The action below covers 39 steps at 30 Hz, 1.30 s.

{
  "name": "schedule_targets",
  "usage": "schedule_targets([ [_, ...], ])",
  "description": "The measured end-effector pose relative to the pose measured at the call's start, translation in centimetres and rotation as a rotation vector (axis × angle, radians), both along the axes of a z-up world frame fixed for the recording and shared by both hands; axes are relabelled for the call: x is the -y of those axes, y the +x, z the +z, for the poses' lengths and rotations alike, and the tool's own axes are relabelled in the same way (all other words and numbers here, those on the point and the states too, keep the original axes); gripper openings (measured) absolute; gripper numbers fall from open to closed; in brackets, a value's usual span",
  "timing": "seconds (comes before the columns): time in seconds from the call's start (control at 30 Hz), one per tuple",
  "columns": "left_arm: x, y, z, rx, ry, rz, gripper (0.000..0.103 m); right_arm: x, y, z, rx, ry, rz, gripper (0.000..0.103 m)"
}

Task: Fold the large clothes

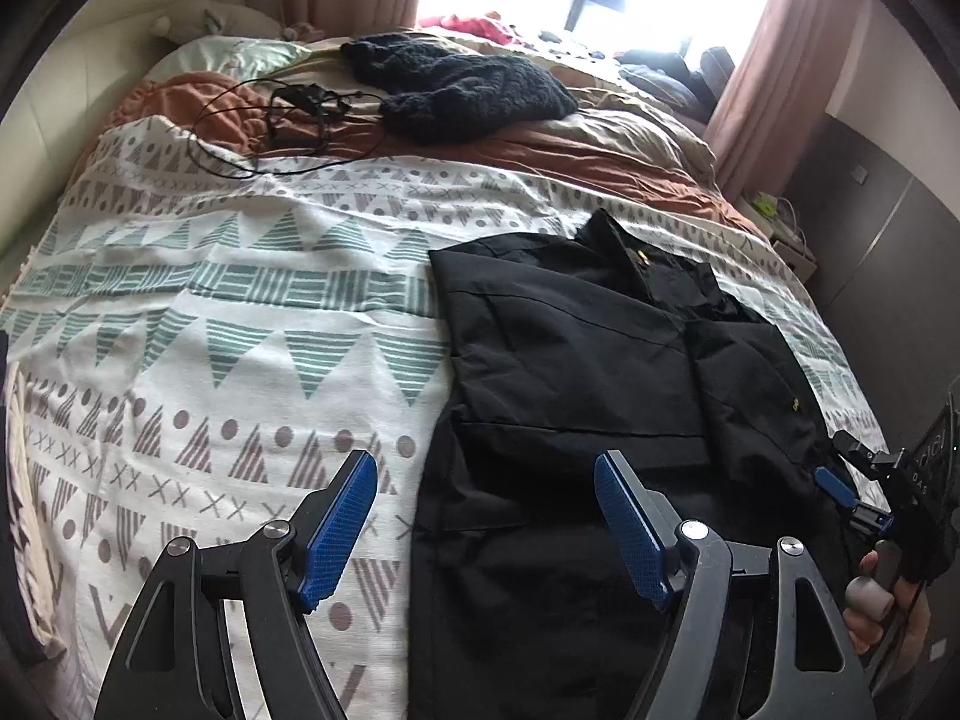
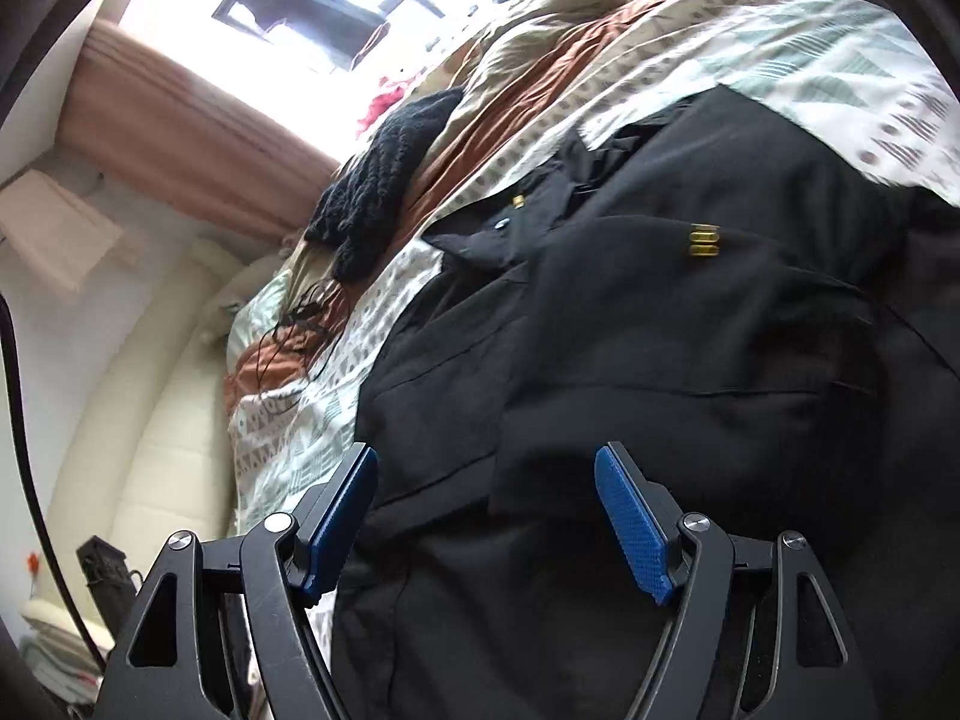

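1. Bedroom: patterned blanket (image 1: 240, 312) covers the bed, giving flat folding space.
2. Black jacket (image 1: 600, 360) lies partly folded there.
3. Left gripper (image 1: 486, 534) and right gripper (image 2: 486, 528) hover over it, jaws open, empty.

Free room: lying open across patterned bedspread (image 1: 252, 312), left of black jacket (image 1: 600, 360).
Obstacles: tangled cable (image 1: 288, 114) and dark knit (image 1: 462, 90) sitting farther up.

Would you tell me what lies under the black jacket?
The black jacket lies on a patterned blanket. The blanket directly beneath it is covered, so anything there cannot be seen.
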<state>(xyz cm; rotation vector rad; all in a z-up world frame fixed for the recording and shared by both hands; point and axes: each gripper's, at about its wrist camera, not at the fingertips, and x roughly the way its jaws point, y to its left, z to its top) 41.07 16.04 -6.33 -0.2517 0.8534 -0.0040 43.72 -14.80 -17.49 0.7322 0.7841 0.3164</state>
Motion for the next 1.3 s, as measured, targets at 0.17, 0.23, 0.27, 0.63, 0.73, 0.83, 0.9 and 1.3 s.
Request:
schedule_targets([
  [0.17,6.3,2.2,-0.1,-0.001,0.049,-0.134,0.076,3.0,-1.0,-2.5,-0.077,-0.025,-0.071,0.075],
  [0.23,8.9,3.1,-0.1,0.002,0.045,-0.187,0.076,4.7,-1.6,-2.8,-0.084,0.014,-0.090,0.075],
  [0.27,10.1,3.4,-0.1,0.003,0.038,-0.211,0.076,5.3,-1.9,-2.9,-0.084,0.009,-0.098,0.075],
  [0.63,24.6,6.9,-2.4,-0.020,-0.005,-0.462,0.076,13.4,-5.9,-4.1,-0.076,0.070,-0.279,0.075],
  [0.73,27.9,7.3,-3.6,-0.043,-0.021,-0.515,0.076,15.2,-6.9,-3.9,-0.070,0.089,-0.327,0.074],
  [0.83,31.1,7.3,-4.8,-0.056,-0.024,-0.558,0.076,16.6,-7.5,-3.9,-0.066,0.098,-0.362,0.070],
  [0.9,32.7,7.4,-5.6,-0.063,-0.026,-0.580,0.076,17.4,-7.7,-3.9,-0.065,0.087,-0.384,0.069],
  [1.3,36.6,8.7,-10.5,-0.110,0.117,-0.584,0.035,19.3,-7.7,-4.3,-0.075,0.102,-0.411,0.069],
])
